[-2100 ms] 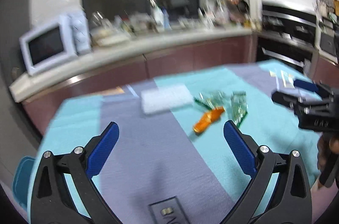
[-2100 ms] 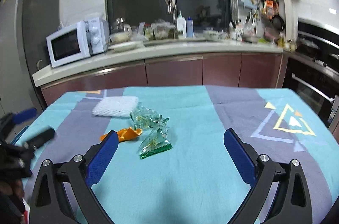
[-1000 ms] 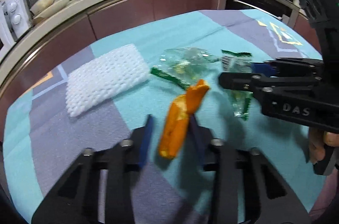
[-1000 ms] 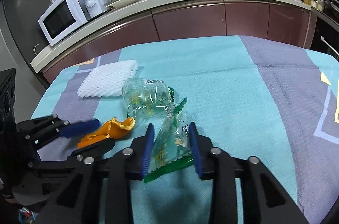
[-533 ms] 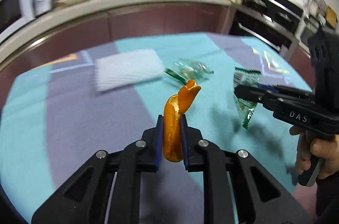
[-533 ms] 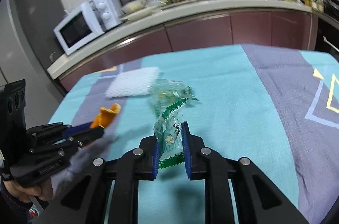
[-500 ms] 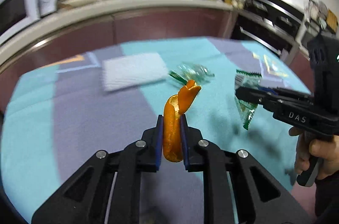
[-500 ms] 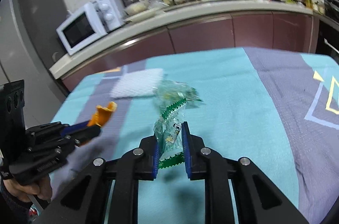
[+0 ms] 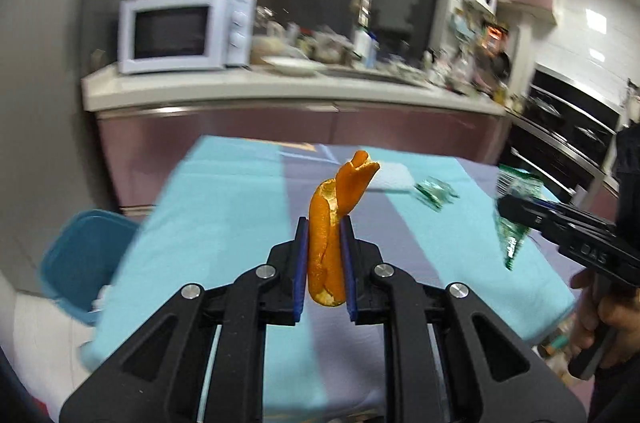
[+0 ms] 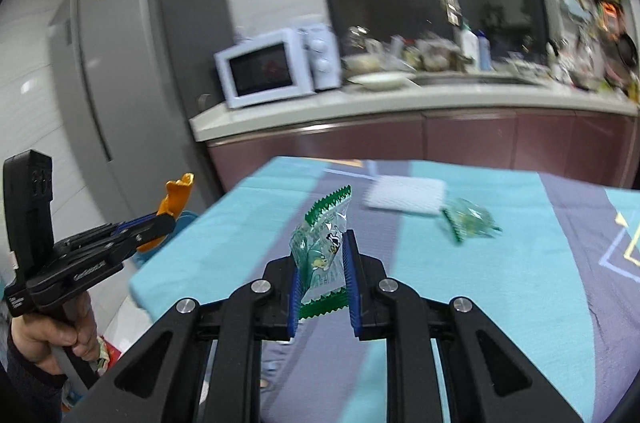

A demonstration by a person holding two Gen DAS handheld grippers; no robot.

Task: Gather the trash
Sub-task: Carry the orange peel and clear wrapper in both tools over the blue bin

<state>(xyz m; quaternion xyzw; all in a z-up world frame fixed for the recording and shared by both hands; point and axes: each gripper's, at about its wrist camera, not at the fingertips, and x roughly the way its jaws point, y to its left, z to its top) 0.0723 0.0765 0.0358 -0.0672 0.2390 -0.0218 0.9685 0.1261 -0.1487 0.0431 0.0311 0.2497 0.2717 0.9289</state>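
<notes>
The left tool is clamping orange peel, the right tool a green wrapper; releasing only above the blue bin seems wise.

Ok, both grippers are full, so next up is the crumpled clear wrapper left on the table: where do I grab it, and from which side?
Take the crumpled wrapper across its puffed middle, coming down from above. It lies loose and flat on the tablecloth, with no firm edge, so a side approach would probably just push it. Keep off the white foam pad beside it.
</notes>
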